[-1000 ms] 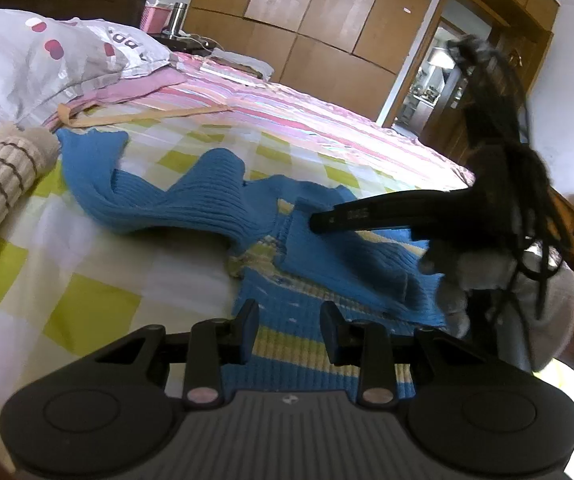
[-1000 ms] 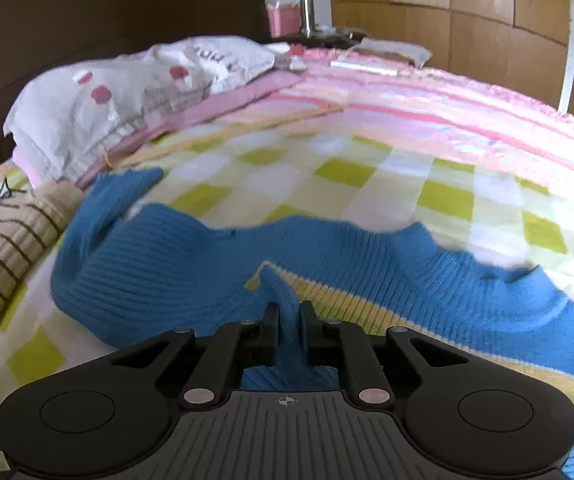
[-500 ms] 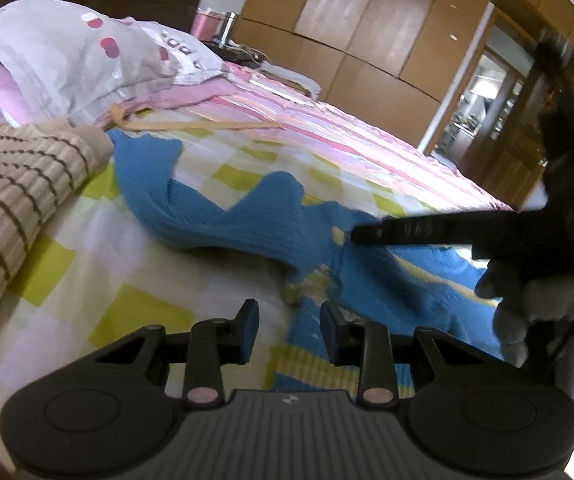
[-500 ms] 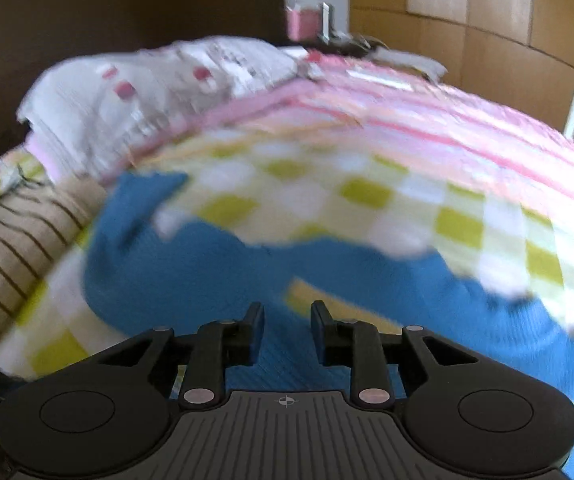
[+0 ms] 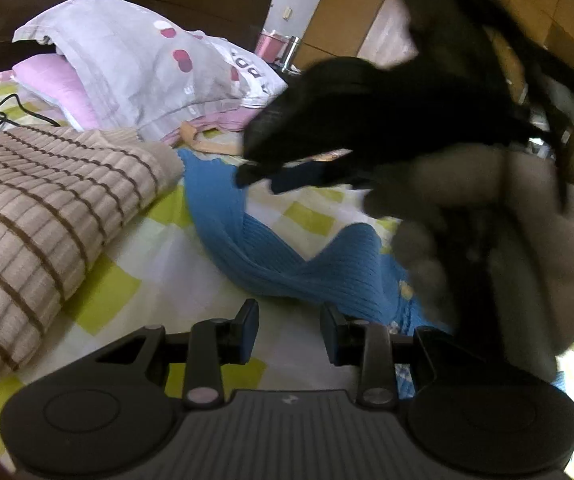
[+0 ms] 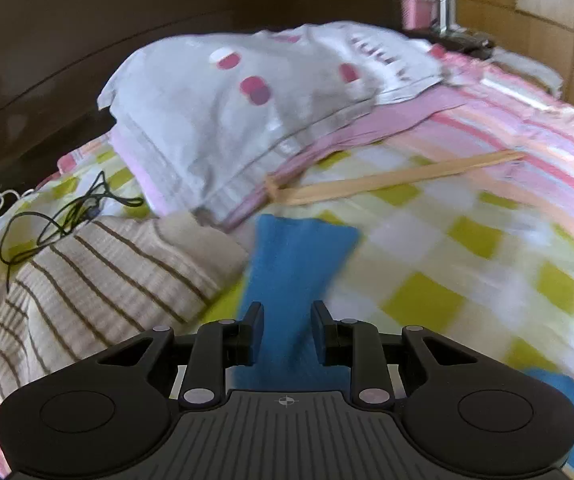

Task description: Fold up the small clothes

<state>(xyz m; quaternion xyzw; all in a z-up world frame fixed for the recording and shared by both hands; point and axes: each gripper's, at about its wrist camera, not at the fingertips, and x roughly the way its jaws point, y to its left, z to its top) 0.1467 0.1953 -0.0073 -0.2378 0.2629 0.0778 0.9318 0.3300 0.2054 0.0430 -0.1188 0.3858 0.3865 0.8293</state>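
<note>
A blue ribbed knit sweater (image 5: 327,268) lies rumpled on the yellow-checked sheet, its sleeve (image 6: 299,256) stretched toward the pillows. My left gripper (image 5: 289,332) hovers open just short of the sweater's near edge, nothing between its fingers. My right gripper (image 6: 287,332) is open above the sleeve, with the blue knit showing in the gap below the pads and not pinched. In the left wrist view the right gripper (image 5: 259,178) appears as a dark blur over the sleeve end, carried by a gloved hand (image 5: 467,184).
A beige sweater with brown stripes (image 5: 47,208) lies folded at the left, touching the sleeve end (image 6: 99,280). Behind it sit a grey dotted pillow (image 6: 247,92), a tan strap (image 6: 387,178) and a black cable (image 6: 59,216). Checked sheet spreads to the right.
My right gripper let go of the blue fold, opened, and swept left to the sleeve end near the pillows. The left view swung left toward the striped sweater.
</note>
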